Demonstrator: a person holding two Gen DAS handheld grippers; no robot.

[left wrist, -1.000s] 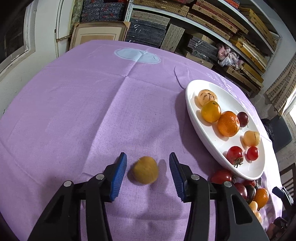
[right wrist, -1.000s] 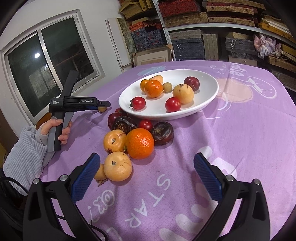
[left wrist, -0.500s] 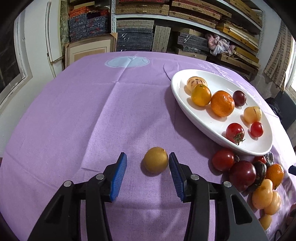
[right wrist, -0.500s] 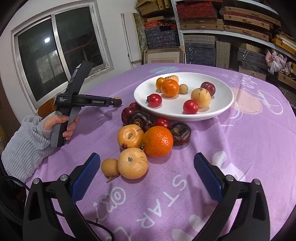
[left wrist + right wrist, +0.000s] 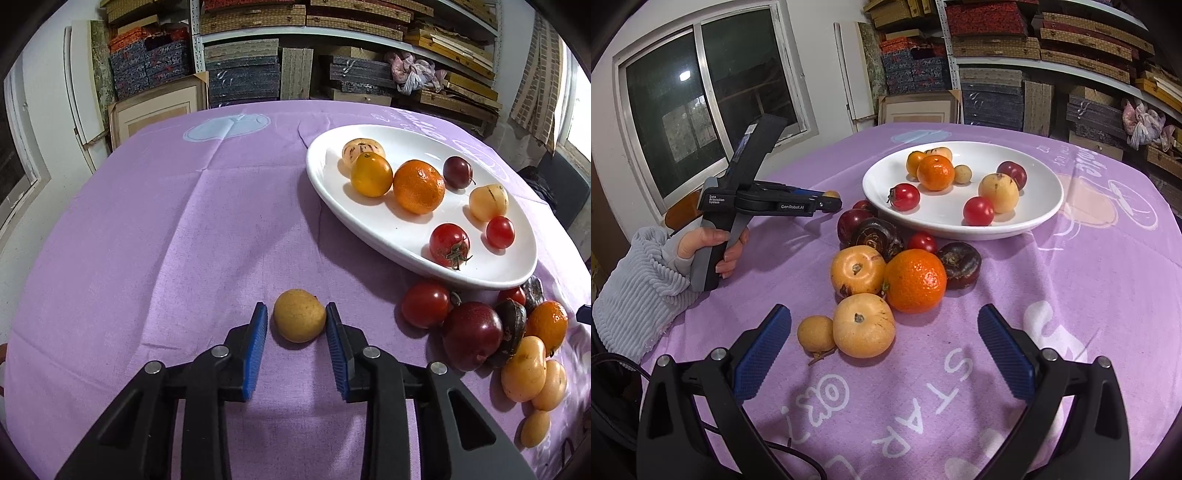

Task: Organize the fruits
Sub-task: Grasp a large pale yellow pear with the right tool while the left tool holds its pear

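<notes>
Your left gripper (image 5: 296, 319): its ribbed blue pads, well clear of the small tan fruit (image 5: 299, 315) a second ago, now sit right at its sides and are closing; the right pad touches the matte, speckled, round skin, the left shows a sliver of gap. The fruit lies on the woven purple tablecloth (image 5: 166, 221). Your right gripper (image 5: 884, 341) hangs with jaws wide apart, holding nothing. Beyond it, a loose pile: pale persimmon-shaped fruit (image 5: 864, 325), a dimpled orange (image 5: 915, 280). Farther back, the glossy white oval plate (image 5: 369, 229), which now lies flatter in the left view, holds smooth tomatoes and an orange.
</notes>
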